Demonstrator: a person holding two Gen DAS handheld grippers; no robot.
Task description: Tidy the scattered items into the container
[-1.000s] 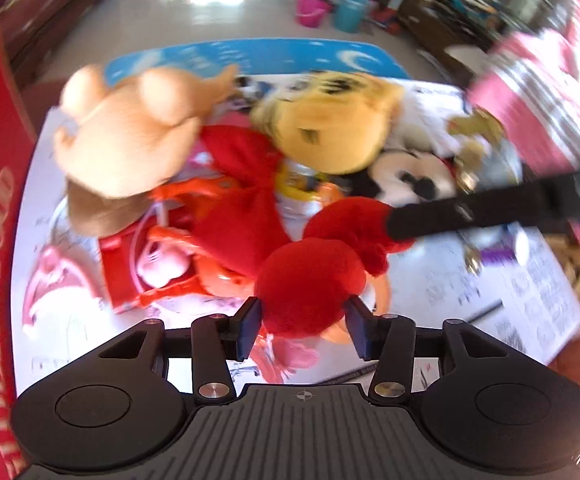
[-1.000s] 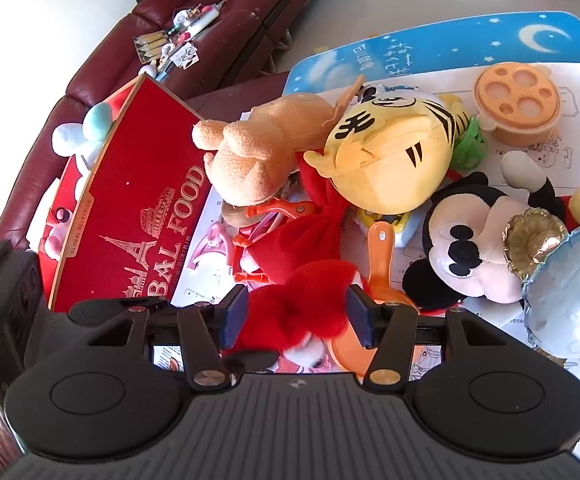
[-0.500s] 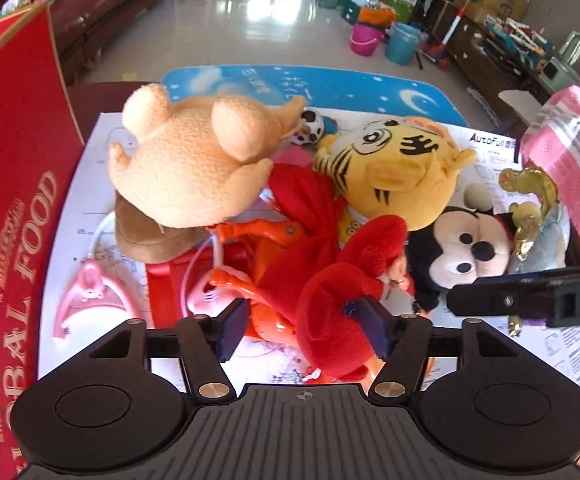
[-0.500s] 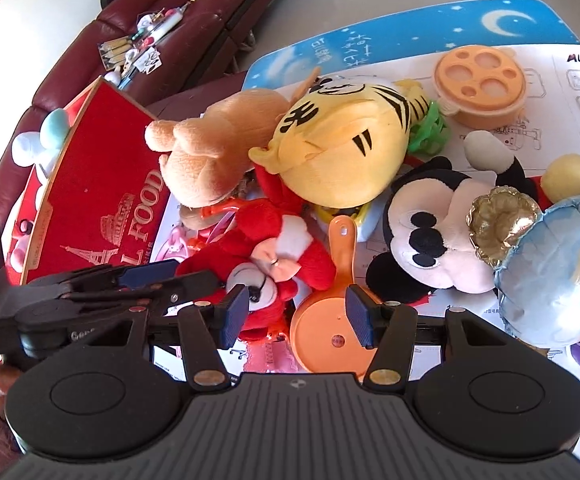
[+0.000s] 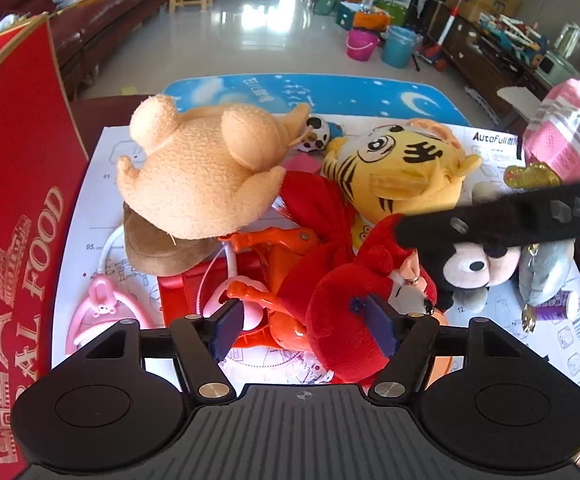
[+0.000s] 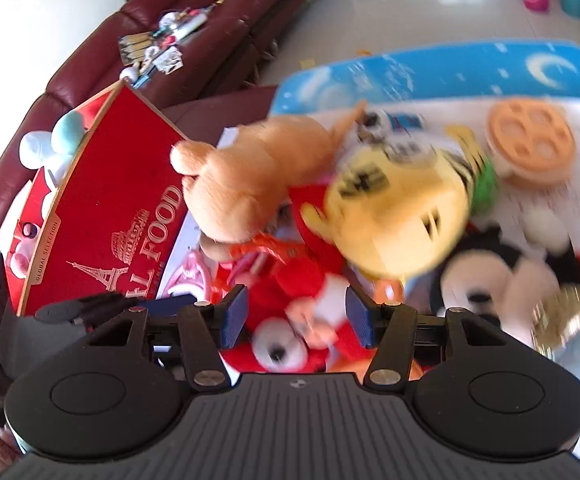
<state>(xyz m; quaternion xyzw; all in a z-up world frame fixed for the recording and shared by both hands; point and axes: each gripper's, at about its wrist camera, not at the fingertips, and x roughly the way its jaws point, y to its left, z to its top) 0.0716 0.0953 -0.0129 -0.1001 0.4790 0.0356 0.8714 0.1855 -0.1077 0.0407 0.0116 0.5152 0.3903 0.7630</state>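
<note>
the left gripper (image 5: 305, 330) fingers are opening around the red plush toy (image 5: 341, 320); the right gripper (image 6: 295, 316) fingers hang open above it, gripping nothing.

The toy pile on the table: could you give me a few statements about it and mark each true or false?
1. The tan plush lies left of the yellow tiger in the left wrist view. True.
2. The red box is printed with the word TOYS. False: it reads FOOD.
3. The left gripper is opening its jaws, with the red plush against the right-hand pad. True.
4. The mat past the pile is plain green. False: it is blue with a moon and stars.
</note>
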